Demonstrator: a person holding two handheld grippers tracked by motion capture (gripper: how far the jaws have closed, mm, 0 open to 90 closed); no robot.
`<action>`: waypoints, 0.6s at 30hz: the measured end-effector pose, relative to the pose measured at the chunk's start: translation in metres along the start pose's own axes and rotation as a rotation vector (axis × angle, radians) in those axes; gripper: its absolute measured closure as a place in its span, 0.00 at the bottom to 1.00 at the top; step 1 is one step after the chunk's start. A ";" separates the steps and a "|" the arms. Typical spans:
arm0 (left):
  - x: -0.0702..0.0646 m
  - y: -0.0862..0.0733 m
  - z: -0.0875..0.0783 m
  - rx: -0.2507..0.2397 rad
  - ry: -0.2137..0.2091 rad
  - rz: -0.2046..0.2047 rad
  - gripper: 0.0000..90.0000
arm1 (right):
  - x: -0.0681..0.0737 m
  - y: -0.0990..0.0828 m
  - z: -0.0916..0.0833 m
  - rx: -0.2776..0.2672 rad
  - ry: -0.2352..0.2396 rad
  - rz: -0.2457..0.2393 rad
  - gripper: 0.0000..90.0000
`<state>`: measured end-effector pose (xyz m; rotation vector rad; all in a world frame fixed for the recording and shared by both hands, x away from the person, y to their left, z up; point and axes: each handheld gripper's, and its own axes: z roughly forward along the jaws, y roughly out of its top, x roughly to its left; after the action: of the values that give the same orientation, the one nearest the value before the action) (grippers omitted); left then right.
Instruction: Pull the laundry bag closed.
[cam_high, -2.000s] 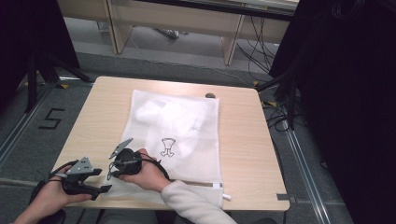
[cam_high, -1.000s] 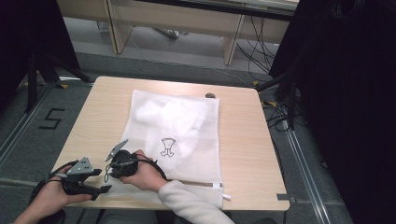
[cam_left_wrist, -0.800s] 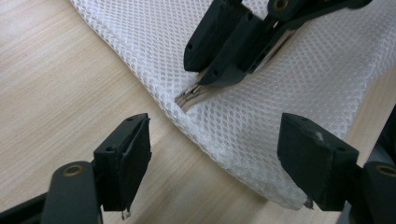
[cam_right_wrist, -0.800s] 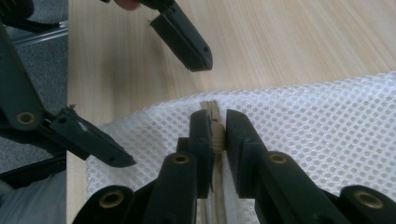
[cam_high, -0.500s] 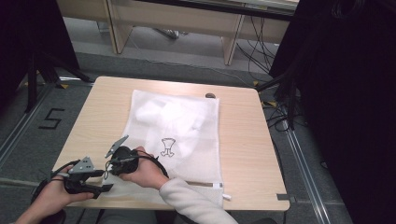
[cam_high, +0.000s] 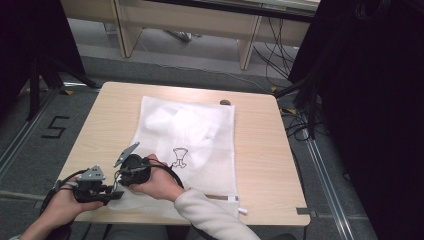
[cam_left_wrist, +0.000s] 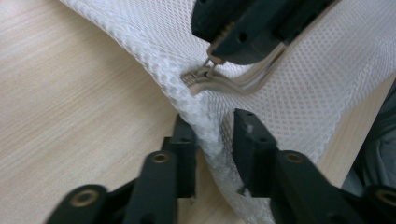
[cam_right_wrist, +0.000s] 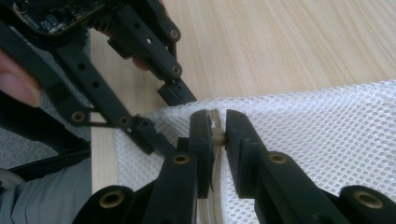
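Even, soft light; dark room edges; close views slightly blurred.

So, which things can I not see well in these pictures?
- High view: the zipper pull is hidden under the right gripper and the hand.
- High view: the small dark thing beyond the mesh bag is too small to name.
- Left gripper view: the bag's contents are hidden by the mesh.

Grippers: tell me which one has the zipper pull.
The right gripper, shut on the zipper pull. The left gripper pinches only the mesh bag's corner; its jaws have just been closing.
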<state>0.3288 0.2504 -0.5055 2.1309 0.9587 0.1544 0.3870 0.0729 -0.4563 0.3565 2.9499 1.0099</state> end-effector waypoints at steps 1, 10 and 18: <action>0.000 0.001 -0.001 0.006 0.005 -0.017 0.86 | 0.000 -0.001 -0.001 -0.002 -0.002 0.001 0.91; -0.003 0.005 -0.005 -0.035 -0.018 -0.062 0.95 | -0.003 -0.012 -0.004 0.032 0.000 0.008 0.91; -0.004 0.004 -0.005 -0.056 -0.009 -0.076 0.95 | 0.000 -0.018 0.001 0.081 -0.012 0.025 0.91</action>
<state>0.3263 0.2490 -0.4979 2.0393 1.0171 0.1327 0.3835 0.0597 -0.4676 0.4002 2.9888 0.8896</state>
